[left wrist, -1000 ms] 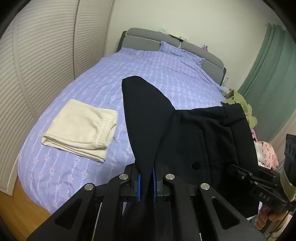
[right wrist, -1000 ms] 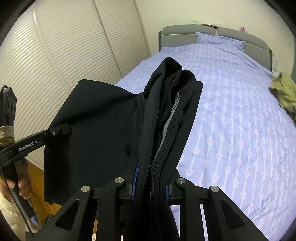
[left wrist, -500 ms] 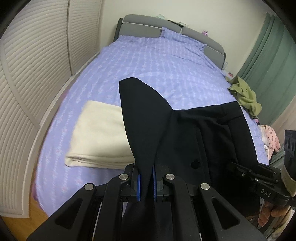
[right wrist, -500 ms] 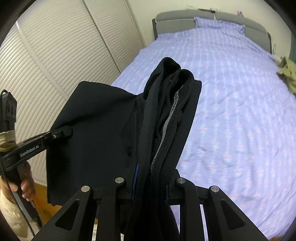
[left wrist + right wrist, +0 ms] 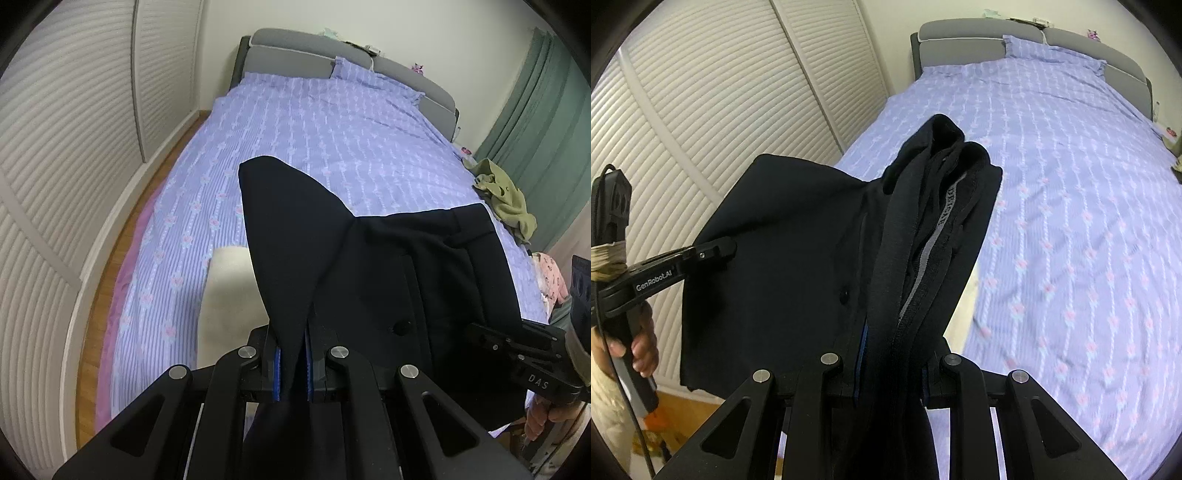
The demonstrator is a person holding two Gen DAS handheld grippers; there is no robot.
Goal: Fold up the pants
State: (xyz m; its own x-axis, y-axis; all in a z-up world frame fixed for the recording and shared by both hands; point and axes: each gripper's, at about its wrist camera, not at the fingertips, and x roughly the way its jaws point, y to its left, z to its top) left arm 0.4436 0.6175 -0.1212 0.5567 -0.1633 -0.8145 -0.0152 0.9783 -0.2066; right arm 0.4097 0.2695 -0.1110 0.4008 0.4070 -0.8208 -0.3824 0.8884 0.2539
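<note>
The black pants [image 5: 388, 266] hang in the air, stretched between both grippers above the near end of the bed. My left gripper [image 5: 293, 373] is shut on one corner of the waist, which sticks up as a pointed flap. My right gripper [image 5: 892, 373] is shut on the bunched waistband [image 5: 945, 206], whose grey inner band shows. Each gripper also shows in the other's view: the right one [image 5: 480, 334] at the right edge, the left one [image 5: 724, 247] at the left, both clamped on the pants [image 5: 783, 236].
The bed has a lilac patterned cover [image 5: 332, 122] and a grey headboard [image 5: 295, 55]. Folded cream pants [image 5: 229, 295] lie on its near left part, partly hidden. An olive garment [image 5: 506, 199] and pink clothing [image 5: 552, 273] lie at the right. White louvred wardrobe doors [image 5: 720, 92] stand left.
Both grippers have moved forward over the bed with the pants still held between them. The folded cream pants have slid under the black pants in the left wrist view.
</note>
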